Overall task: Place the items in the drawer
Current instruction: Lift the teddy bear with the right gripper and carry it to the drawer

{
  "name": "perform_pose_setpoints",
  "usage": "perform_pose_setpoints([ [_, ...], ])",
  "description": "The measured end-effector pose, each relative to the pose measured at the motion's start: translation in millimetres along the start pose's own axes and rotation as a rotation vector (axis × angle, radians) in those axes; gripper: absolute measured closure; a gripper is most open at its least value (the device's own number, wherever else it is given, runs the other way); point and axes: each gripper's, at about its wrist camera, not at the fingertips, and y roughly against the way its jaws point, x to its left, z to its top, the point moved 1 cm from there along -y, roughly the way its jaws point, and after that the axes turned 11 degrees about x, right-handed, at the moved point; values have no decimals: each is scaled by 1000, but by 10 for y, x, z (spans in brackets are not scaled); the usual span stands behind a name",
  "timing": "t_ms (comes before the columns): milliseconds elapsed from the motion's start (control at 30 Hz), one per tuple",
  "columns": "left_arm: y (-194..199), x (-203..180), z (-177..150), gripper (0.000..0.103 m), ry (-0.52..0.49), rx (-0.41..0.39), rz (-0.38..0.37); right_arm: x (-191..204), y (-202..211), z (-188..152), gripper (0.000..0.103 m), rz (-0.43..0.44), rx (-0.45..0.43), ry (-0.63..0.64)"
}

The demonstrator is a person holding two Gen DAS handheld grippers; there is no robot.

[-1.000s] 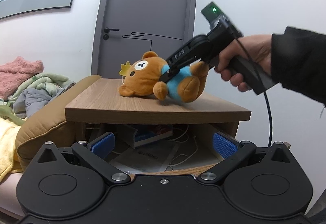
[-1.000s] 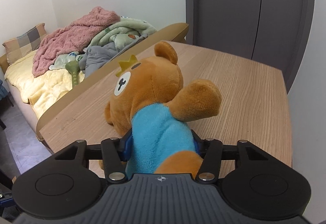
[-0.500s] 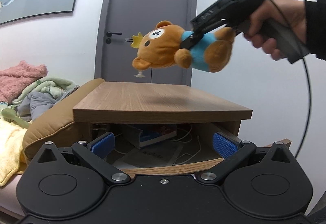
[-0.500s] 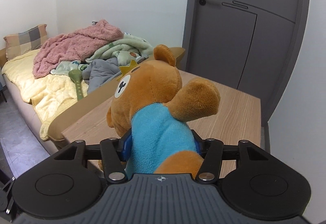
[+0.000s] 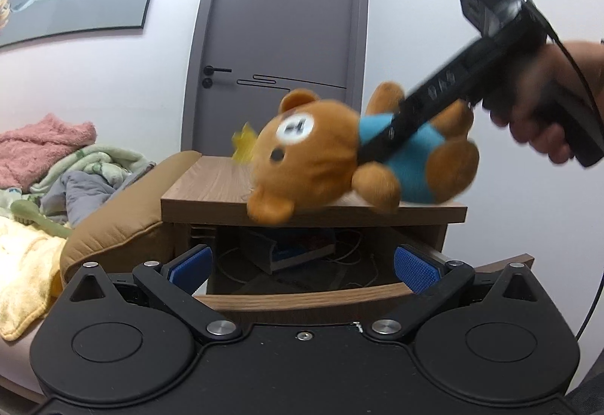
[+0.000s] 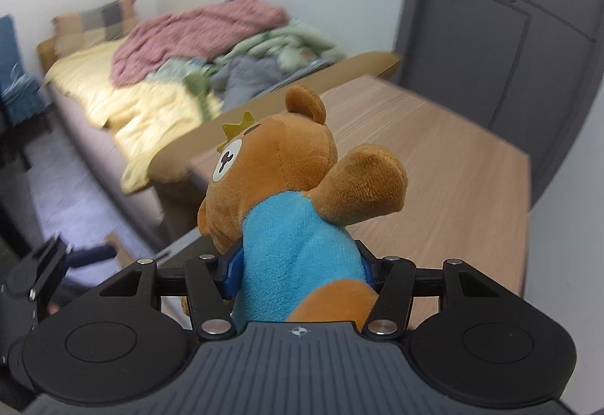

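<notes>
A brown plush bear [image 5: 321, 158] with a blue shirt and a yellow crown hangs in the air at the nightstand's front edge, head tilted down. My right gripper [image 6: 298, 264] is shut on the bear's [image 6: 287, 196] blue body; it shows in the left wrist view [image 5: 381, 147] with the hand behind it. The drawer [image 5: 302, 296] below the nightstand top stands pulled open. My left gripper [image 5: 302, 260] is open and empty, just in front of the drawer's front edge.
The wooden nightstand top [image 5: 211, 184] overhangs the drawer. Inside the drawer lie a book [image 5: 298, 249] and white cables [image 5: 351, 256]. A bed [image 6: 124, 101] with piled blankets is to the left. A grey door [image 5: 279, 48] stands behind.
The right gripper has lifted the bear off the nightstand top, then brought it forward and down to the front edge above the open drawer. The left gripper has stayed open near the drawer.
</notes>
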Motion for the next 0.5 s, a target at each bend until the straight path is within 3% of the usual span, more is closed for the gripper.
perform_pose_setpoints([
  [200,26,36,-8,1,11,-1,-6,200,-240,-158,43,41,98,107],
  [300,22,32,-6,1,10,2,-9,256,-380,-274,43,18,146,152],
  [500,-12,-5,-16,1,1,15,-24,130,-545,-285,43,54,146,134],
])
